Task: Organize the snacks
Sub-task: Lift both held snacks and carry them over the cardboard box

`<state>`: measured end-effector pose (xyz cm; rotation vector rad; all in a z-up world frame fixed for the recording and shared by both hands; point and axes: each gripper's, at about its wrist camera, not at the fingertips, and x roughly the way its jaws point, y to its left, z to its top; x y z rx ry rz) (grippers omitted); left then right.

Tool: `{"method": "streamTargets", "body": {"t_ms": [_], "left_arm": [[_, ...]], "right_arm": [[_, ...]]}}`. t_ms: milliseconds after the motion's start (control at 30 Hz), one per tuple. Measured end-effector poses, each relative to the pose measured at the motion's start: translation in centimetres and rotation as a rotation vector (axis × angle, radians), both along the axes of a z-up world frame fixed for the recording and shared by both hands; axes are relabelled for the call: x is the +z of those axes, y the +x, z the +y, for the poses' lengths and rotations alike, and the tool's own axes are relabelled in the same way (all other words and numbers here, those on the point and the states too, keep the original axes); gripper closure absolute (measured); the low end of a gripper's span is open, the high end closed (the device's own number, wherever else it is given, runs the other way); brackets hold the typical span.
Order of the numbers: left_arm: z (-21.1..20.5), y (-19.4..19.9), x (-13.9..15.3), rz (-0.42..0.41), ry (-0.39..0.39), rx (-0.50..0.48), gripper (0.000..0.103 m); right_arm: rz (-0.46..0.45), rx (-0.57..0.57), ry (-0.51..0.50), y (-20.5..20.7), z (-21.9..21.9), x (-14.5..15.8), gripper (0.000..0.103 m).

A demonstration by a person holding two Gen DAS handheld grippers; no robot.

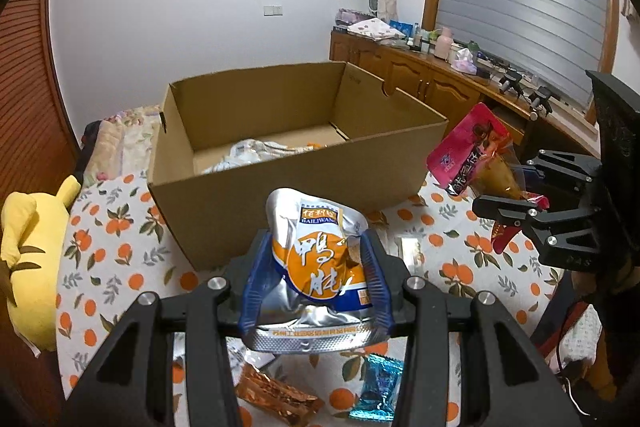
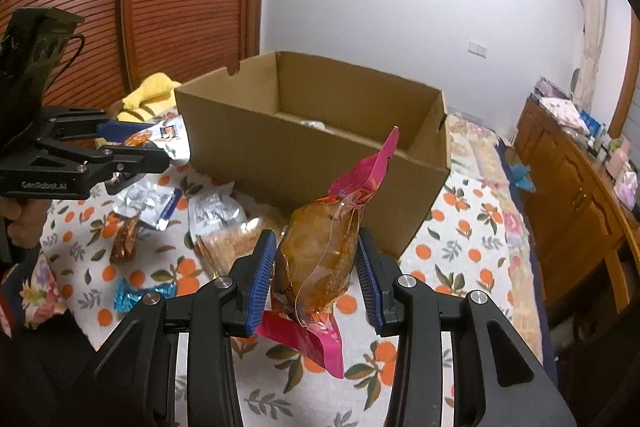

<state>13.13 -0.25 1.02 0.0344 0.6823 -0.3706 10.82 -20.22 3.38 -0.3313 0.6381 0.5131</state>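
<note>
- Left gripper [image 1: 316, 279]: blue-padded jaws clamped on a silver foil snack pouch with an orange label [image 1: 320, 259]. Pouch held upright, clear of the orange-print bedsheet [image 1: 116, 243].
- Right gripper [image 2: 316, 279]: jaws clamped on a pink-edged clear pouch of brownish food [image 2: 320, 255], also held off the sheet.
- Open brown cardboard box [image 1: 288, 183] stands just beyond both pouches. At least one pale packet already lies on its floor; the rest of the inside is hidden by the near wall.
- Loose on the sheet: a blue foil-wrapped candy [image 1: 378, 393], a copper-brown wrapped bar [image 1: 276, 397], several silver packets [image 2: 216, 211].
- Yellow plush toy [image 1: 28, 259] at the left edge of the sheet, not involved.
- Step, as judged: both pouches picked, in carry toward the box.
- Next move calls for: bringing each pouch over the near rim, then parting the jaws above the box floor. The two grippers sit near each other, so keep them apart on entry.
</note>
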Motion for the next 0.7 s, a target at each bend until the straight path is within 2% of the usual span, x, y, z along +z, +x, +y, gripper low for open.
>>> {"method": "streamTargets", "body": {"t_ms": [433, 700], "left_arm": [[0.6, 1.8, 2.6, -0.049, 0.008, 0.016, 0.058], [1.3, 4.8, 4.0, -0.067, 0.006, 0.033, 0.058]], "right_arm": [[-0.055, 0.031, 0.012, 1.3, 1.6, 2.6, 0.064], [-0.089, 0.053, 0.018, 3.5, 3.3, 4.0, 0.064]]}}
